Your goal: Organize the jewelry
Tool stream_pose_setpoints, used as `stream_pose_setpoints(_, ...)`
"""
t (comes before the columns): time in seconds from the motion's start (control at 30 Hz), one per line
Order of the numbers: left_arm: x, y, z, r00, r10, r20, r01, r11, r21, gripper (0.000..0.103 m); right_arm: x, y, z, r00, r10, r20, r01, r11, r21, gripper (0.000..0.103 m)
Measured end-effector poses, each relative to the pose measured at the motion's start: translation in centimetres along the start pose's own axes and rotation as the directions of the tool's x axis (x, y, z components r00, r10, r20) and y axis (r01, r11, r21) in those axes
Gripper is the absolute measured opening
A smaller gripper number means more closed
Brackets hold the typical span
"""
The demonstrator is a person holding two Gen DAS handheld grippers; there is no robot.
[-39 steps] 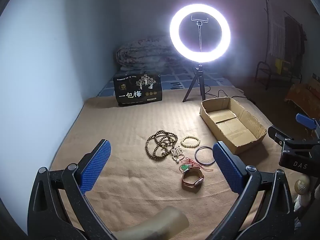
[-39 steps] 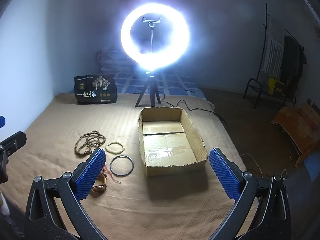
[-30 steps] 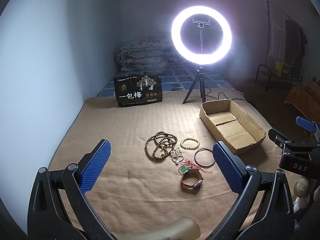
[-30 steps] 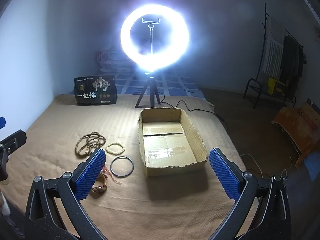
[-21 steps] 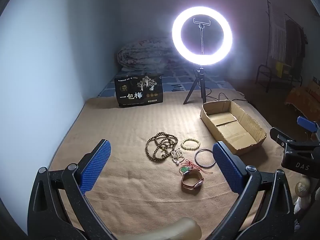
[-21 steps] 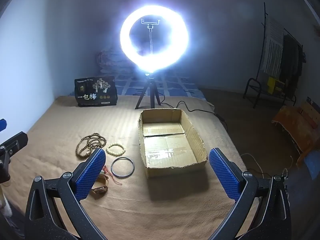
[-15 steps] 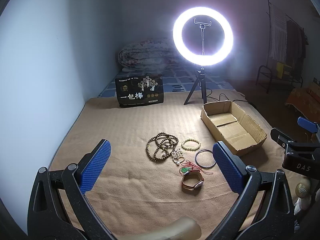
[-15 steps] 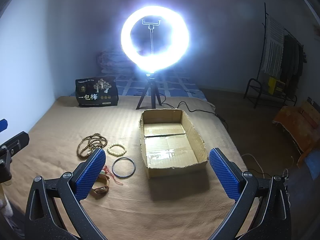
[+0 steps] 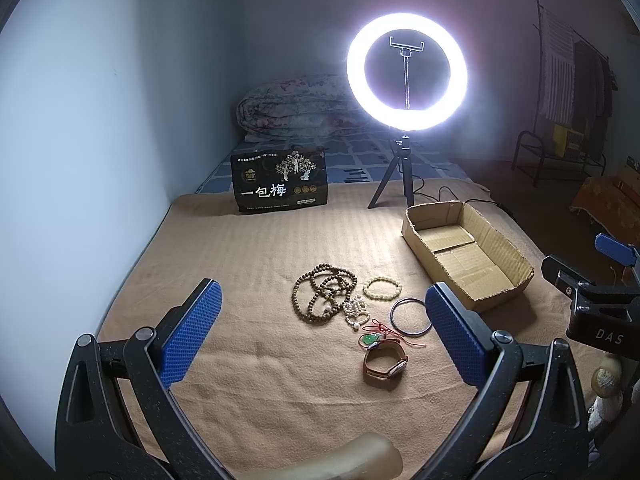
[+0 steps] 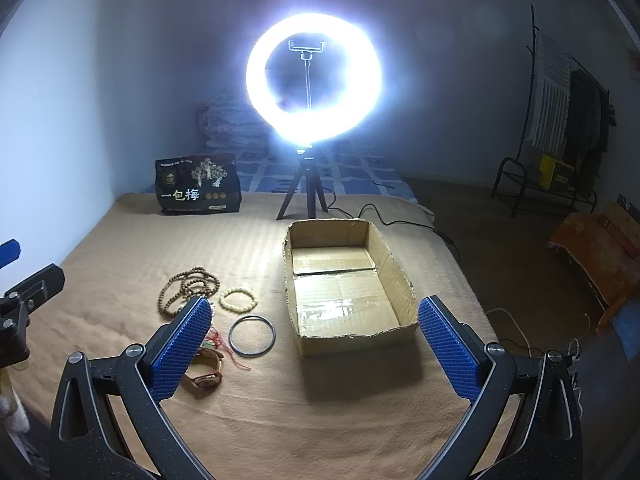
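Note:
Jewelry lies on a tan blanket: a brown bead necklace (image 9: 322, 296), a pale bead bracelet (image 9: 382, 289), a small white bead string (image 9: 355, 312), a dark bangle (image 9: 411, 316), a green pendant on red cord (image 9: 372, 338) and a brown-strap watch (image 9: 385, 364). An open, empty cardboard box (image 9: 466, 254) sits to their right. My left gripper (image 9: 320, 336) is open above the near blanket, facing the jewelry. My right gripper (image 10: 314, 344) is open, facing the box (image 10: 344, 284); the bangle (image 10: 252, 336) and watch (image 10: 206, 376) lie by its left finger.
A lit ring light on a tripod (image 9: 406, 76) stands behind the box, its cable trailing right. A black snack bag (image 9: 280, 186) stands at the back left, a folded quilt (image 9: 292, 110) behind it. A wall runs along the left; a clothes rack (image 10: 560, 128) stands far right.
Both grippers drifted slightly; the scene shifted a little in each view. Both stay open and empty. The jewelry and the box have not moved.

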State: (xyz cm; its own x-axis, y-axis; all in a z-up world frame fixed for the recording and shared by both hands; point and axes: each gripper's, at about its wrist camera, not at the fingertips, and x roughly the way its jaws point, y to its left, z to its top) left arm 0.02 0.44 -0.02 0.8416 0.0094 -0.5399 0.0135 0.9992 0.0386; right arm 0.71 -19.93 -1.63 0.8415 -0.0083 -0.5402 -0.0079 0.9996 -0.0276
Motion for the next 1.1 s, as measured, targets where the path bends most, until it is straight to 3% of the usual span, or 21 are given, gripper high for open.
stream_pose_setpoints(1.1,0.15,0.09,-0.34,1.000,0.001,-0.005,-0.001,1.000,-0.001,0.103,-0.06,-0.06,-0.17,1.000,0.010,0.002,-0.010,1.000,0.003,0.103)
